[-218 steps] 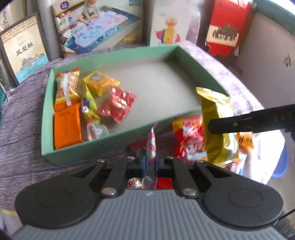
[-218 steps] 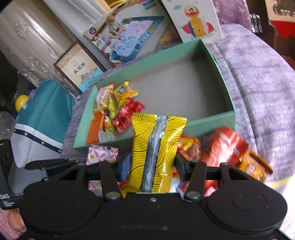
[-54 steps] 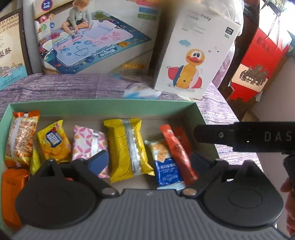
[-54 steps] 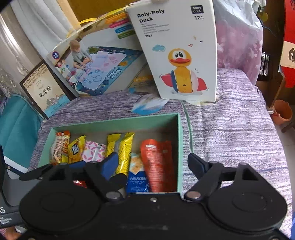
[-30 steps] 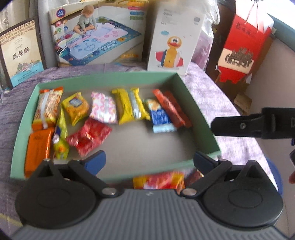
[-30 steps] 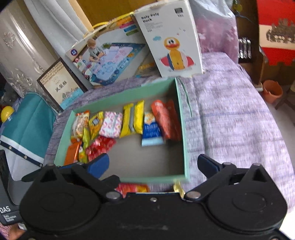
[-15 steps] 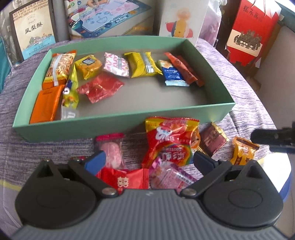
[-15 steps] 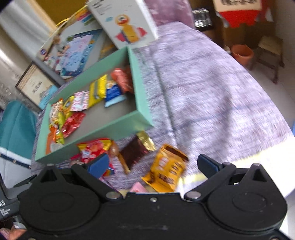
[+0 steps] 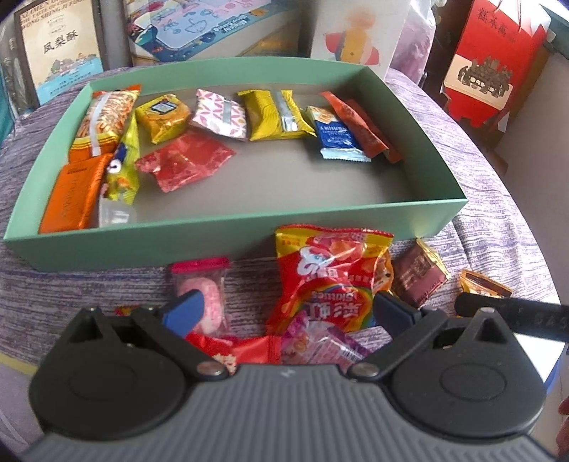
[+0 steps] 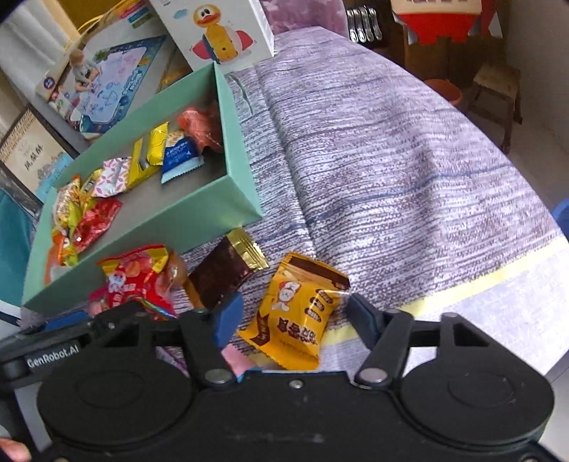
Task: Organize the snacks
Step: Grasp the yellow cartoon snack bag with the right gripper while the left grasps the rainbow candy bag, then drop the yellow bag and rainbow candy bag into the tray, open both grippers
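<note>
A green box [image 9: 231, 245] holds several snack packets in rows. Loose snacks lie on the purple cloth in front of it: a red Skittles bag [image 9: 327, 280], a pink candy pack [image 9: 201, 291], a brown packet [image 10: 220, 273] and an orange-yellow packet [image 10: 298, 316]. My left gripper [image 9: 288, 311] is open above the Skittles bag and the packets under it. My right gripper [image 10: 293, 314] straddles the orange-yellow packet, its jaws closing; the pads do not visibly press on it.
Toy boxes, among them a duck box [image 10: 220, 32], and a framed picture [image 9: 57, 53] stand behind the green box. A red gift box [image 9: 494, 67] is at the far right. Bare purple cloth [image 10: 391, 160] spreads right of the box, up to the table's edge.
Both grippers have sunk from above the box to the loose snacks in front of it. The right jaws have narrowed around the orange-yellow packet.
</note>
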